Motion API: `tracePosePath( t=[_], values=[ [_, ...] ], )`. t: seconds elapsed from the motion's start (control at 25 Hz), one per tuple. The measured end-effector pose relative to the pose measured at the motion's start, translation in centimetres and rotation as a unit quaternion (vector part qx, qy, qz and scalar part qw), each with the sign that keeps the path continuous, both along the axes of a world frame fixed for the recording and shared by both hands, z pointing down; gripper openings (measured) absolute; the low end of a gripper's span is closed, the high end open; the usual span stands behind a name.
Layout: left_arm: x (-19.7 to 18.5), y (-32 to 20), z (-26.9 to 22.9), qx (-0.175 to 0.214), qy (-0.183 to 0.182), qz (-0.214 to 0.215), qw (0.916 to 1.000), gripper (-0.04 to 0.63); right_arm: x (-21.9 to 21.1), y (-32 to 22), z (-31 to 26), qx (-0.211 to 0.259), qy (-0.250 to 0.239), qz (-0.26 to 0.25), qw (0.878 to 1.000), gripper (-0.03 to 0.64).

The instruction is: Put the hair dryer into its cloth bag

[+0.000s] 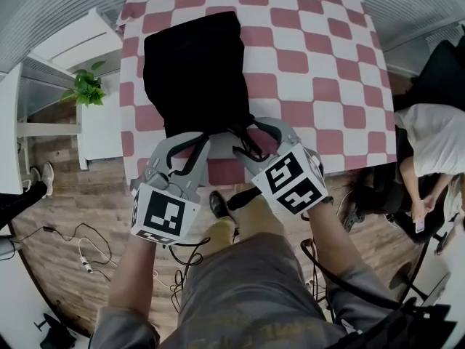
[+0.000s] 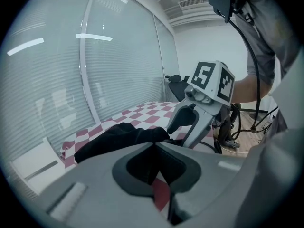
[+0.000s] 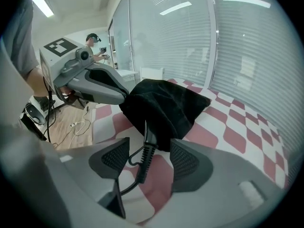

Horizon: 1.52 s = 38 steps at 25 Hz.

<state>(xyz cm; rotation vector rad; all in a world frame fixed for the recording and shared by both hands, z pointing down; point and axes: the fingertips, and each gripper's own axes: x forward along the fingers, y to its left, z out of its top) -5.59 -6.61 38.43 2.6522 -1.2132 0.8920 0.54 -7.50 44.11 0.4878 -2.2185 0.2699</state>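
Observation:
The black cloth bag (image 1: 192, 71) lies on the red-and-white checked table (image 1: 320, 86), its mouth toward the near edge. My left gripper (image 1: 205, 138) is shut on the mouth's rim, and the left gripper view shows its tips (image 2: 153, 146) meeting right at the bag (image 2: 118, 137). The hair dryer is mostly inside. Only the end of its handle (image 3: 150, 136) and the ribbed start of its cord (image 3: 142, 163) stick out of the bag (image 3: 164, 103). My right gripper (image 3: 149, 158) stands open around that cord end, with neither pad touching it. In the head view my right gripper (image 1: 245, 137) sits next to the left.
The cord (image 1: 243, 195) hangs over the table's near edge to the wooden floor, where more cables (image 1: 87, 257) lie. A potted plant (image 1: 87, 86) and white shelving (image 1: 73, 42) stand on the left. A person (image 1: 429, 137) sits at the right.

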Motion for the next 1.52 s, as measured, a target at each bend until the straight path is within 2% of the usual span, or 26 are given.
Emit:
tracePosePath(
  t=[0.2,0.44,0.72,0.92,1.12,1.36,1.52],
  values=[
    [-0.2,0.1,-0.2,0.011,-0.002,0.003,0.9999,0.012,2.3,1.3,-0.7,0.017,-0.005,0.027,0.999,0.295],
    [-0.5,0.1,-0.4,0.022,-0.009,0.014,0.9996,0.014,5.7,3.9,-1.6,0.04,-0.011,0.087,0.995,0.29],
    [-0.7,0.4,-0.4,0.031,-0.015,0.018,0.9992,0.012,8.5,8.8,-0.9,0.037,-0.021,0.128,0.991,0.285],
    [-0.7,0.7,-0.3,0.036,-0.021,0.029,0.9987,0.012,9.0,12.3,1.0,0.013,-0.035,0.174,0.984,0.282],
    [-0.4,0.8,-0.2,0.042,-0.025,0.039,0.998,0.012,8.2,14.7,3.6,-0.041,-0.065,0.212,0.974,0.284],
    [0.1,0.8,-0.2,0.048,-0.026,0.048,0.9973,0.014,7.6,14.6,7.1,-0.089,-0.11,0.251,0.958,0.299],
    [0.6,0.7,-0.4,0.048,-0.023,0.054,0.9971,0.014,7.3,14.0,7.8,-0.116,-0.159,0.276,0.941,0.298]
  ],
)
